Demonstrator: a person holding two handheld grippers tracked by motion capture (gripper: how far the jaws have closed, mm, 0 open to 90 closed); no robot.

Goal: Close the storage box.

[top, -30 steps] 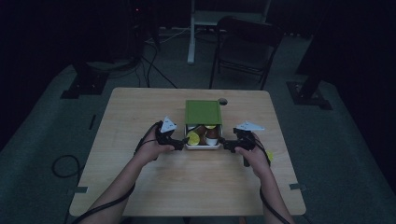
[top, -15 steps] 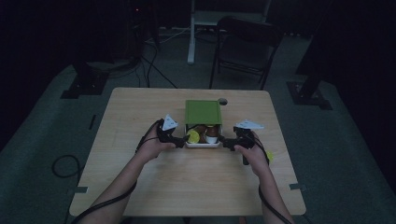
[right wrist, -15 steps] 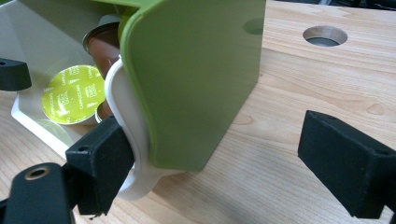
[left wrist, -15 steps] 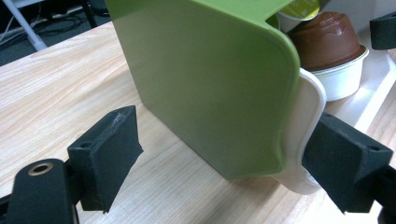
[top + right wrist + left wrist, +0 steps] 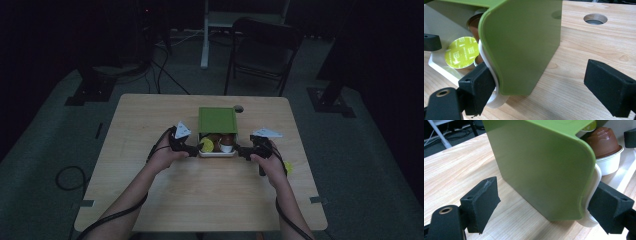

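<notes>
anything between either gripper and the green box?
Nothing visible. The left gripper and right gripper each straddle a front corner of the green box, one jaw against the white tray rim, the other jaw over bare table.

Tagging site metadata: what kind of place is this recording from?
Probably a dim lab or recording room, not a home: a lone wooden table on grey carpet, a folding chair behind it, and black stands with floor cables around it.

L gripper [image 5: 544, 212] jaws apart, green box [image 5: 541, 167] corner btwn them, brown capsule [image 5: 602, 142] behind, wood table [image 5: 456, 170]
</notes>
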